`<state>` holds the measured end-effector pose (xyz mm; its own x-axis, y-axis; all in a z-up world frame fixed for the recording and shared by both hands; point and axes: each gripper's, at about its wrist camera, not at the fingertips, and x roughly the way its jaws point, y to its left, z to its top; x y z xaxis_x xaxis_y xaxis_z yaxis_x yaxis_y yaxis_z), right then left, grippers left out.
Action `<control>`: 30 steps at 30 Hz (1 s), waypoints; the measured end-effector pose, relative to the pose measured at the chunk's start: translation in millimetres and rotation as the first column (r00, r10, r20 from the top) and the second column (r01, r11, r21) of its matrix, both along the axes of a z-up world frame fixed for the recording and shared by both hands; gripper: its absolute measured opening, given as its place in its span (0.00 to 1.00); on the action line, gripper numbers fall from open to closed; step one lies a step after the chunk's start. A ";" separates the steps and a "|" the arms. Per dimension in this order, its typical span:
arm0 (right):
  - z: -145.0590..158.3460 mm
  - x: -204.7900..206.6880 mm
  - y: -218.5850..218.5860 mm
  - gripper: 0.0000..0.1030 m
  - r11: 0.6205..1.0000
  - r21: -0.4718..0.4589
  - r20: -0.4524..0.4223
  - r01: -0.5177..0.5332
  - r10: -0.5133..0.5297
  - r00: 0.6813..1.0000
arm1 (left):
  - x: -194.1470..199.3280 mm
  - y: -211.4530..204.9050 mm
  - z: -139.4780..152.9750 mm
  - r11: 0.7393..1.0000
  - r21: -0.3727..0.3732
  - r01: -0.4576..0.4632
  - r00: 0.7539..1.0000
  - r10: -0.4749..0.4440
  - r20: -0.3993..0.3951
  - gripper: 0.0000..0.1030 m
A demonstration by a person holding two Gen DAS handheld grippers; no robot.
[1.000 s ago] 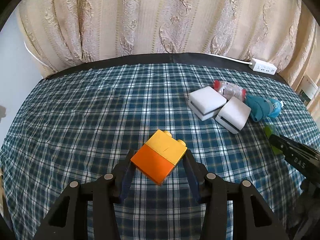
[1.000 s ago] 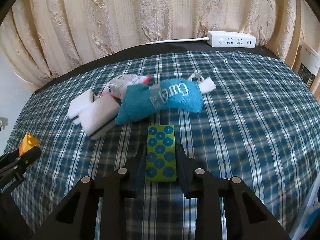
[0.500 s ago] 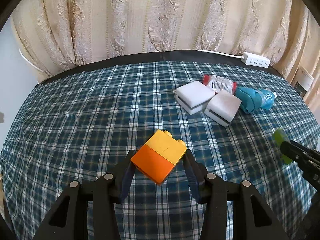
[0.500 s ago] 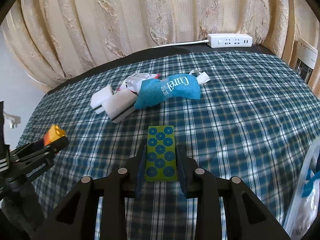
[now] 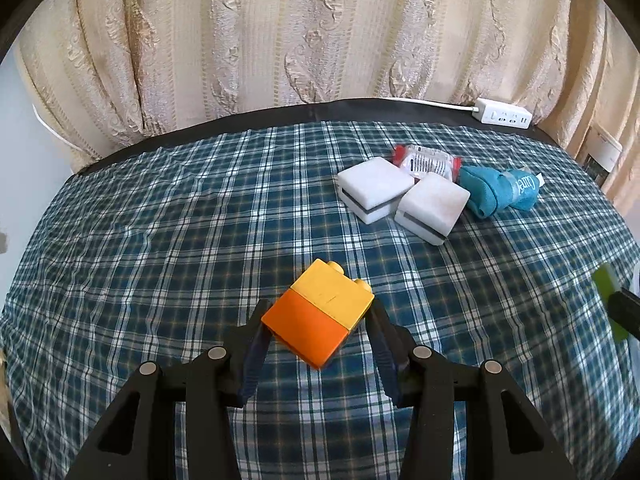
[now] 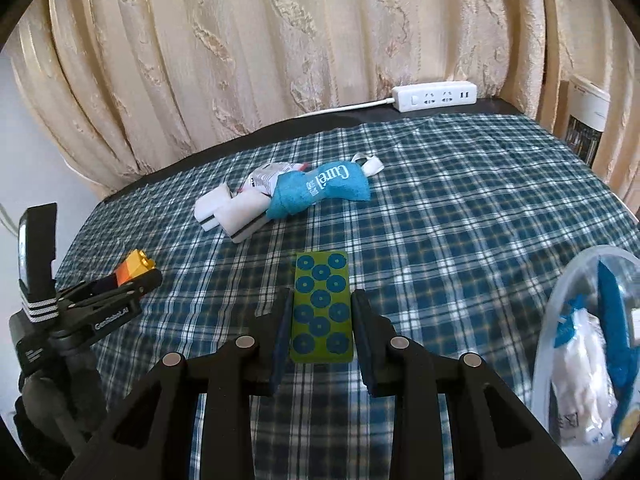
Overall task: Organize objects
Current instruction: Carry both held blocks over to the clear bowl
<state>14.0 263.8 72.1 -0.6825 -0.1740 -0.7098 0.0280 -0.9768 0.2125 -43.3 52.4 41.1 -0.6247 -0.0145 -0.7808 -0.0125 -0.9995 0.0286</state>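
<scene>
My left gripper [image 5: 318,316] is shut on an orange and yellow toy brick [image 5: 318,316], held tilted above the plaid cloth [image 5: 160,240]. The same brick [image 6: 134,268] and left gripper [image 6: 136,278] show at the left of the right wrist view. My right gripper [image 6: 320,300] is shut on a flat green card with blue dots [image 6: 322,308], lifted above the cloth; its green edge [image 5: 610,304] shows at the far right of the left wrist view. Farther back lie two white blocks [image 5: 400,200], a red and white packet [image 5: 426,160] and a teal towel roll [image 5: 500,192], bunched together.
A clear plastic bag [image 6: 588,356] with blue and white items sits at the near right. A white power strip [image 6: 436,96] lies on the dark table edge by the beige curtain [image 6: 280,40]. A box [image 6: 584,120] stands at the far right.
My right gripper has drawn back and up from the towel pile with the green card, so the pile looks farther and the plastic bag has come into view. The left gripper holds still.
</scene>
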 end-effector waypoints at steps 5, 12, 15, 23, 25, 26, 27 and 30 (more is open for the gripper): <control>12.1 15.4 7.6 0.29 1.000 -0.010 -0.035 0.019 -0.019 0.999 | -0.1 0.2 -0.3 1.000 -0.001 0.000 1.000 0.000 0.002 0.49; 29.8 35.7 23.6 0.29 0.998 -0.017 -0.081 0.062 -0.063 0.995 | 1.3 2.9 -2.4 1.000 -0.009 0.008 1.000 -0.008 0.002 0.49; 34.4 45.0 32.8 0.29 0.996 -0.022 -0.096 0.086 -0.087 0.992 | 1.9 5.4 -3.1 1.000 -0.014 0.013 1.000 -0.013 0.003 0.49; 44.4 69.4 62.4 0.29 0.987 -0.028 -0.126 0.155 -0.158 0.979 | 4.9 12.5 -1.9 0.999 -0.027 0.032 0.999 -0.033 -0.003 0.49; 46.8 75.4 71.2 0.29 0.984 -0.028 -0.132 0.176 -0.178 0.975 | 6.0 13.9 -0.3 0.999 -0.029 0.036 0.999 -0.036 -0.007 0.49; 47.4 78.9 75.8 0.29 0.982 -0.029 -0.136 0.188 -0.190 0.972 | 6.3 14.5 0.3 0.999 -0.030 0.036 0.999 -0.036 -0.009 0.49; 48.2 81.2 80.0 0.29 0.980 -0.031 -0.138 0.198 -0.200 0.970 | 6.1 14.6 1.1 0.999 -0.031 0.035 0.999 -0.036 -0.010 0.49; 49.5 88.6 95.2 0.29 0.971 -0.034 -0.145 0.237 -0.240 0.960 | 6.6 15.4 2.5 0.999 -0.029 0.035 0.999 -0.035 -0.009 0.49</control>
<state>102.6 359.0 121.6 -0.8024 -0.0045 -0.5967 -0.1729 -0.9553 0.2397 -36.7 67.8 43.6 -0.6324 -0.0153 -0.7745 -0.0468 -0.9972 0.0579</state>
